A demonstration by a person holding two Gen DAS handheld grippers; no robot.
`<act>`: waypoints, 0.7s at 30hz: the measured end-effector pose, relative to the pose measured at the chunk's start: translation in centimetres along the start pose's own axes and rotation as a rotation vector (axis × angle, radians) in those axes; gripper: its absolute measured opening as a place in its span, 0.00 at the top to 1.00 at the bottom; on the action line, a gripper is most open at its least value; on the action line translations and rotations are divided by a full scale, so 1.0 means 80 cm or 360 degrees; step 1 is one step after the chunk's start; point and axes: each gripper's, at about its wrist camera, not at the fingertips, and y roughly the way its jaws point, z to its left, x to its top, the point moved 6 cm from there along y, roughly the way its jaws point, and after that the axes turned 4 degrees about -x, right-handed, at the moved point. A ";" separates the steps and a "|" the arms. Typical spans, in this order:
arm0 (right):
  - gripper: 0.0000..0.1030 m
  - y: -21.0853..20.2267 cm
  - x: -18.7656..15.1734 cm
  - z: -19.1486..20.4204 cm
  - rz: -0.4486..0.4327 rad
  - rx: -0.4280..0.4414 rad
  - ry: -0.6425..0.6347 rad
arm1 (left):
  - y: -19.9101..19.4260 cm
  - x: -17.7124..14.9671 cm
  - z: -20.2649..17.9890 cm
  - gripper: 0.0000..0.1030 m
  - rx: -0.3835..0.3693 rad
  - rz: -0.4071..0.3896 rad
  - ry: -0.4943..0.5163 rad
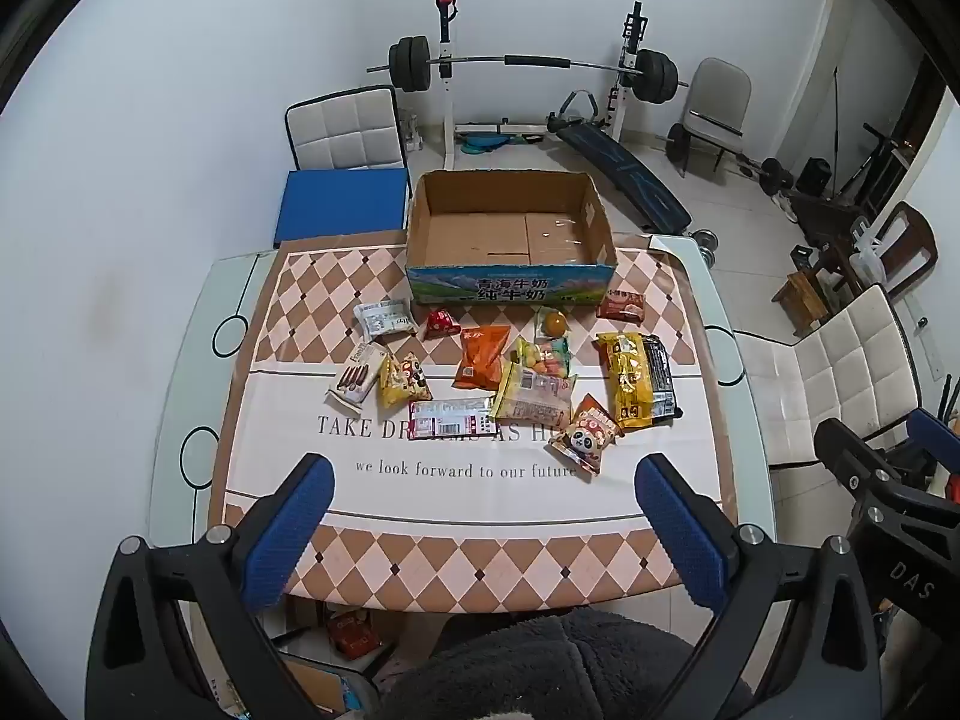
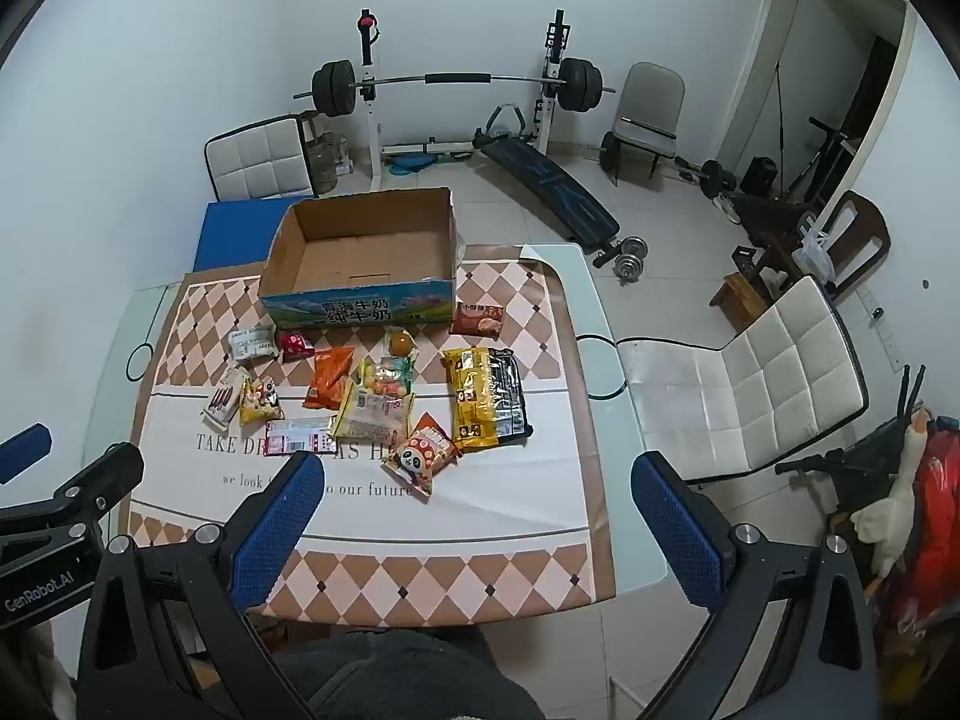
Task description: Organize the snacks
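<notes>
An empty open cardboard box [image 1: 510, 228] [image 2: 360, 252] stands at the far side of the table. Several snack packets lie in front of it: an orange chip bag [image 1: 480, 357] [image 2: 328, 378], a large yellow-and-black pack [image 1: 639, 378] [image 2: 486, 396], a panda packet [image 1: 585, 438] [image 2: 423, 456], a yellow packet [image 1: 402, 381] [image 2: 259, 401]. My left gripper [image 1: 486, 474] is open and empty, high above the table's near side. My right gripper [image 2: 477, 468] is open and empty, also high, over the near right part.
The table carries a checkered cloth [image 1: 468, 564] [image 2: 420, 576]. White chairs stand at the right [image 1: 840, 372] [image 2: 750, 384] and behind the box [image 1: 345, 132]. A blue pad [image 1: 342, 204] lies behind the table. Weight bench and barbell stand by the far wall.
</notes>
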 end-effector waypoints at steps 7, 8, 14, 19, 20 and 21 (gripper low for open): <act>0.00 0.001 0.002 0.002 0.0014 -0.0002 -0.0006 | 0.001 -0.001 -0.002 0.00 0.0015 0.0006 -0.0002; 0.00 0.002 0.002 0.002 0.0013 0.0000 -0.0007 | 0.001 -0.001 -0.003 0.00 0.0014 0.0006 -0.0002; 0.00 0.002 0.001 -0.003 0.0016 0.0002 -0.0004 | 0.001 0.000 -0.004 0.00 -0.0003 0.0000 -0.0004; 0.00 0.004 0.003 0.003 0.0010 0.0003 -0.0003 | 0.005 0.006 0.002 0.00 -0.0009 0.0005 -0.0005; 0.00 0.004 0.007 -0.001 0.0015 0.0004 -0.0010 | 0.005 0.005 0.002 0.00 -0.0009 0.0004 -0.0010; 0.00 0.005 0.007 0.000 0.0014 0.0006 -0.0011 | 0.006 0.006 0.003 0.00 -0.0008 0.0002 -0.0008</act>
